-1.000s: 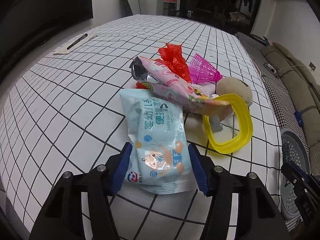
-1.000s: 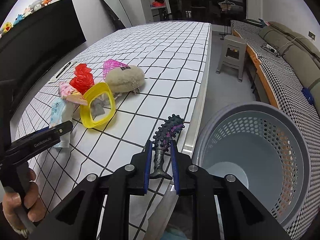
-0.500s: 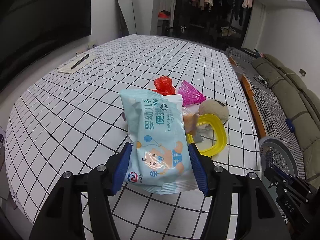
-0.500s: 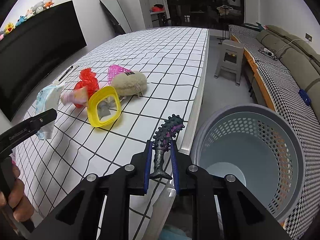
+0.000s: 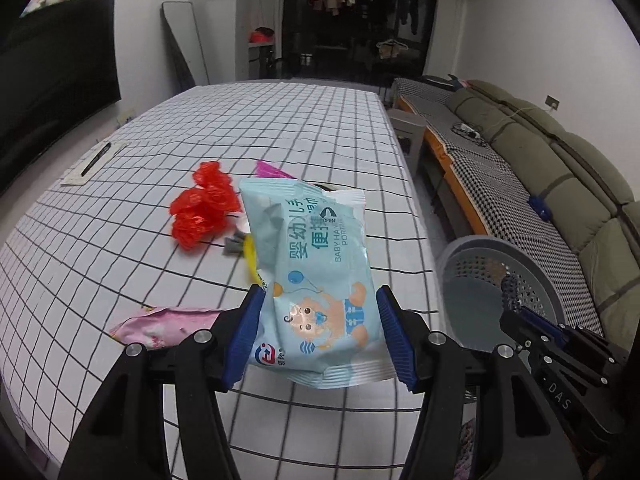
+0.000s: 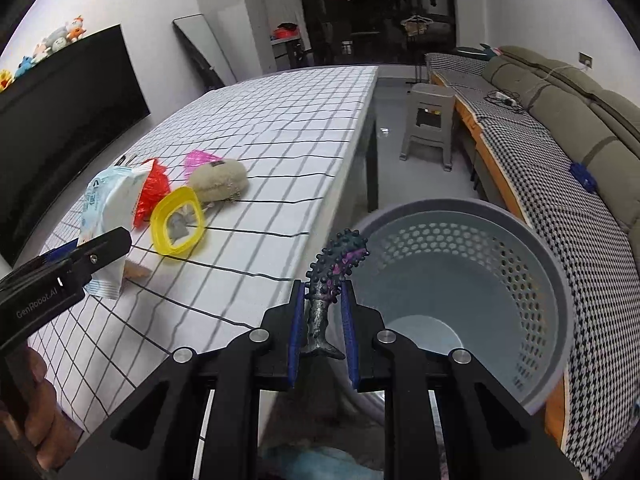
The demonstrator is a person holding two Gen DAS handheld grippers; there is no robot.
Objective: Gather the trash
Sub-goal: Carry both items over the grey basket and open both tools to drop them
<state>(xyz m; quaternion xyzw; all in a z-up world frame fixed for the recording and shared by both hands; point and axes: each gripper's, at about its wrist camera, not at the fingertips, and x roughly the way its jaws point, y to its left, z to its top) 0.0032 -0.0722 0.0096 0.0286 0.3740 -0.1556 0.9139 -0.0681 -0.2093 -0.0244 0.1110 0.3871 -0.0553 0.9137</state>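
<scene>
My left gripper (image 5: 320, 328) is shut on a light blue baby wipes pack (image 5: 316, 272) and holds it up above the checked table (image 5: 120, 240). The pack also shows in the right wrist view (image 6: 106, 208). My right gripper (image 6: 322, 312) is shut on a dark spiky toy (image 6: 334, 276) beside the rim of a grey perforated basket (image 6: 540, 264), which stands on the floor by the table's edge. The basket also shows in the left wrist view (image 5: 472, 276). On the table lie a red plastic bag (image 5: 200, 208) and a pink snack wrapper (image 5: 160, 326).
A yellow ring (image 6: 178, 220), a beige fuzzy pouch (image 6: 218, 180) and a pink net (image 6: 198, 159) lie on the table. A pen on paper (image 5: 94, 162) lies far left. A grey stool (image 6: 428, 124) and a sofa (image 6: 560, 120) stand beyond the basket.
My left gripper has lifted the wipes pack off the table and swung right; the pink wrapper now lies loose below it. My right gripper has moved with the spiky toy nearer the basket.
</scene>
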